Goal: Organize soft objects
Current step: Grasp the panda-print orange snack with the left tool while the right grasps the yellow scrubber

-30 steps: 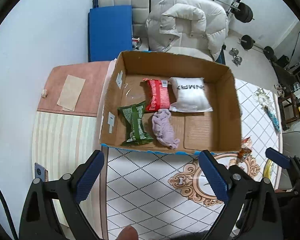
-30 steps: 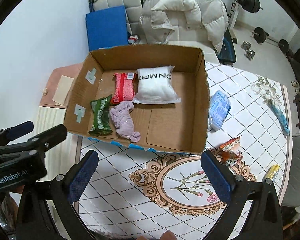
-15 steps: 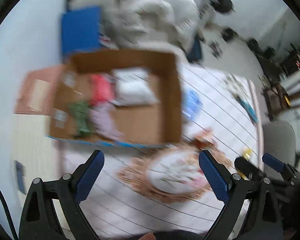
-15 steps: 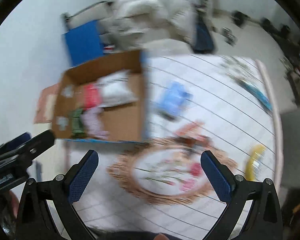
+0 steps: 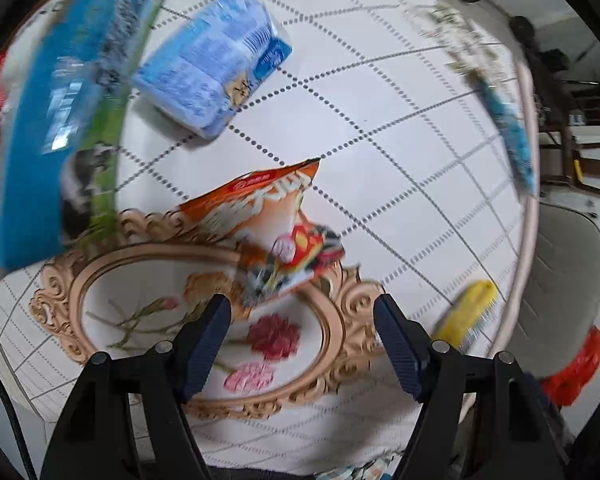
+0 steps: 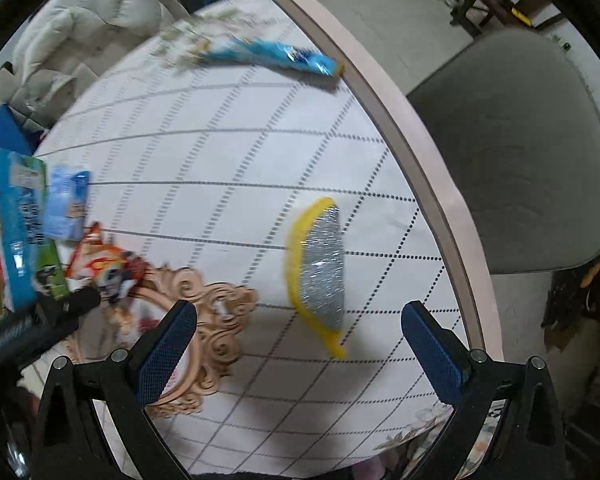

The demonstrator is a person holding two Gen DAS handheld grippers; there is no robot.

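My left gripper (image 5: 302,312) is open and empty, just short of an orange snack packet (image 5: 274,226) that lies on the tablecloth. A light blue tissue pack (image 5: 210,68) lies beyond it, beside the box wall (image 5: 64,120) at the left. My right gripper (image 6: 298,320) is open and empty, low over a yellow and silver packet (image 6: 320,268). A long blue packet (image 6: 268,58) lies near the table's far edge. The orange packet (image 6: 104,268) and tissue pack (image 6: 66,202) show at the left of the right wrist view.
The cardboard box (image 6: 18,224) with printed blue and green sides stands at the left. A grey chair (image 6: 516,168) stands off the table's right edge (image 6: 420,152). A white jacket (image 6: 76,32) lies behind the table. The cloth has an ornate floral medallion (image 5: 180,320).
Both grippers have swung right and down, away from the box, toward the loose packets on the cloth. The left now faces the orange packet, the right the yellow and silver one.
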